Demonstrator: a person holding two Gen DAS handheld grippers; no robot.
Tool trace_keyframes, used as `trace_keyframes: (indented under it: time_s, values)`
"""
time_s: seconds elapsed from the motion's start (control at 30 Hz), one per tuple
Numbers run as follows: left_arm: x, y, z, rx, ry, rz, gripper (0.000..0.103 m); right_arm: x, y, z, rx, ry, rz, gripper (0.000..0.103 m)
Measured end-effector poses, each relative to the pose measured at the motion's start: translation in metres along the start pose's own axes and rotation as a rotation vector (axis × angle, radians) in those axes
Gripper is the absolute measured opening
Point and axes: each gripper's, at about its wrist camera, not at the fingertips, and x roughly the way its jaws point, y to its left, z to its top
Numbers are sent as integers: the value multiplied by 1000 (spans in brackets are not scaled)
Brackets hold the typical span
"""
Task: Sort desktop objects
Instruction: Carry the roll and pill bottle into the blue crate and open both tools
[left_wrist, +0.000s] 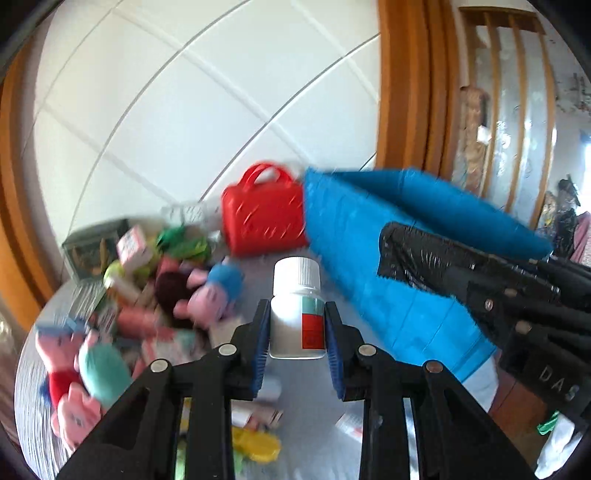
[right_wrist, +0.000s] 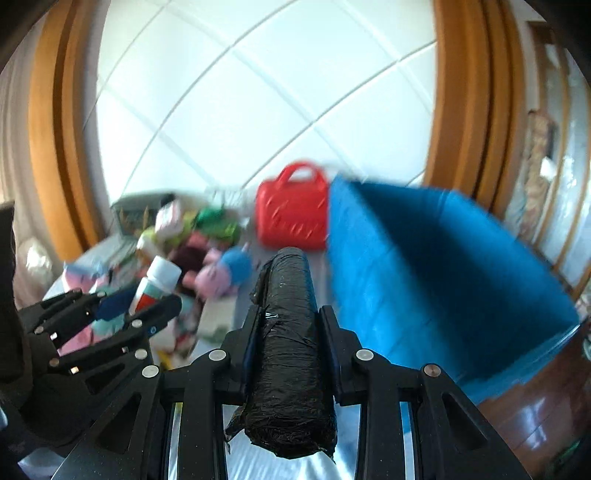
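Left wrist view, I'm clamping my left gripper on a white pill bottle, label unreadable, right gripper squeezing a black plastic roll.

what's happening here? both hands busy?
Yes. A person is sorting a cluttered table. The left hand-held gripper is shut on a white pill bottle, the right hand-held gripper on a black plastic-wrapped roll. Both are held above the table, next to an open blue bin and a red basket.
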Motion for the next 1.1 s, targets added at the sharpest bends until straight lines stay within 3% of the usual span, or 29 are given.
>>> trace_keyframes:
  time_s: [0.23,0.37,0.5,0.63,0.83,1.0,1.1]
  values:
    - [16,-87,80,21,-9,-68,27,-19,-95,60,20,-72,-54,30]
    - [51,-151,129,-22,15,-147,27,-6,-171,87,-13,-63,-65,30]
    - [104,-204,172,-62,74,-121,27,37,-246,116,-44,11,-53,30]
    - [183,-244,201,-93,208,-84,27,108,-303,137,-77,140,-44,30]
    - [318,-276,182,-71,479,10,27,235,-358,117,-75,381,17,30]
    - [402,-283,148,-79,665,89,27,328,-372,68,-61,590,61,30]
    - [442,-284,116,-133,776,91,27,370,-369,32,-89,718,53,30]
